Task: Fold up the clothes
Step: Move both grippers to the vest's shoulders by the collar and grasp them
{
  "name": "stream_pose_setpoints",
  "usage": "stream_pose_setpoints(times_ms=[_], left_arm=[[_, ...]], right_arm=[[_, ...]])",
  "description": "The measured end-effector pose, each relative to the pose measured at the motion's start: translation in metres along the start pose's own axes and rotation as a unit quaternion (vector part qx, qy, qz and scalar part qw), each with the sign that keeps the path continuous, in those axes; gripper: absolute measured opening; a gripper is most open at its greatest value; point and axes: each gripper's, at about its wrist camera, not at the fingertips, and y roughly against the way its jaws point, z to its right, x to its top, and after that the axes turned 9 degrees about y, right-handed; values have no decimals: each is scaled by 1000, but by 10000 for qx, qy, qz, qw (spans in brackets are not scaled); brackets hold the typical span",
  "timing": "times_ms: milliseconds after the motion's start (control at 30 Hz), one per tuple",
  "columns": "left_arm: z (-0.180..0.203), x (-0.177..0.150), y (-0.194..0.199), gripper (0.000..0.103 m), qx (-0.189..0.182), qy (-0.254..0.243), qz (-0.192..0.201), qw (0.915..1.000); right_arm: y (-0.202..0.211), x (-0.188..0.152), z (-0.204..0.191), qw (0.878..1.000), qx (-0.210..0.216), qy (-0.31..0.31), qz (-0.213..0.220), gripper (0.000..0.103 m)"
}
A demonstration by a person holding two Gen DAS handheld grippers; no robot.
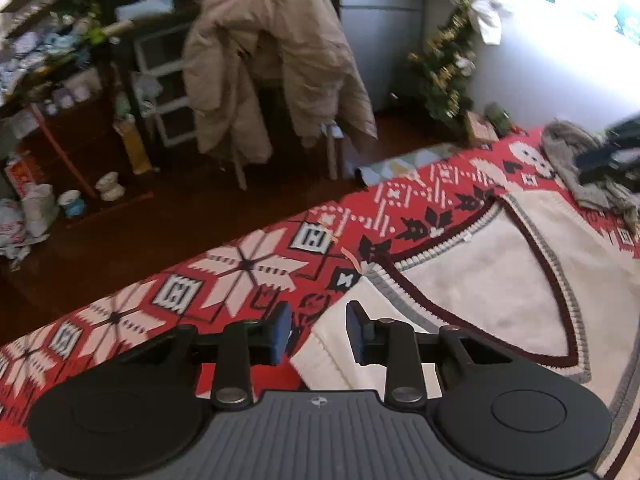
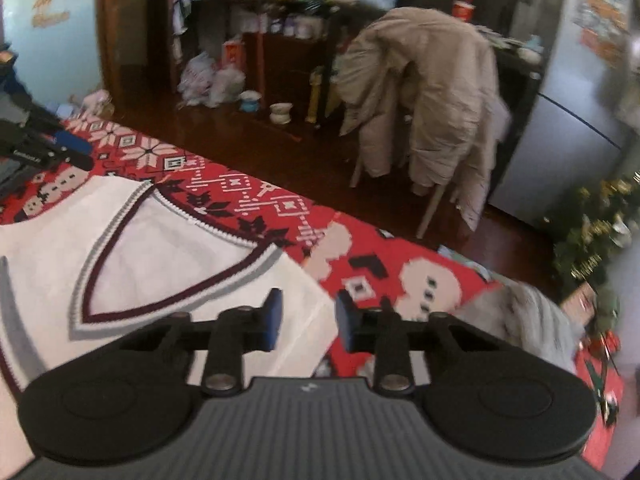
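The white knitted V-neck vest with dark red and grey stripes point(image 1: 480, 280) lies flat on the red blanket with white snowflake patterns point(image 1: 240, 268). In the left wrist view the vest fills the side from 3 to 5 o'clock. In the right wrist view the vest point(image 2: 168, 248) sits at 9 o'clock, with its pointed neck edge in the middle of it.

The left gripper point(image 1: 318, 332) has its two blue-tipped fingers spread apart, with nothing between them. It is over one shoulder corner of the vest, at 6 o'clock in its own view. One finger is over the red blanket and the other is over the white knit. Whether they touch the cloth cannot be told.

The right gripper point(image 2: 306, 320) is spread apart too, holding nothing. It is over the other shoulder corner, where white knit meets the blanket point(image 2: 360, 256).

A crumpled grey piece of clothing point(image 1: 576, 160) lies on the blanket at 2 o'clock in the left view, well apart from the vest. In the right view it point(image 2: 524, 320) is at 4 o'clock.

Past the blanket is a dark wooden floor point(image 1: 180, 208). At 12 o'clock a big beige puffy coat point(image 1: 272, 60) hangs over a chair. A messy dark shelf full of small things point(image 1: 60, 80) stands at 10 o'clock.
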Motion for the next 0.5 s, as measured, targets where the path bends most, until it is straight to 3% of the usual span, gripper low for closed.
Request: stream_pose_setpoints(times_ms=[300,500], left_arm=[[-7,7,-31,32,-417,-243,-505,9976],[-11,12,-38,32,-728,-245,-666,9948]], right_arm=[[-83,27,6,9945,656,562,-585,27],[-105,31,17,9911,1009,385,-775,27]])
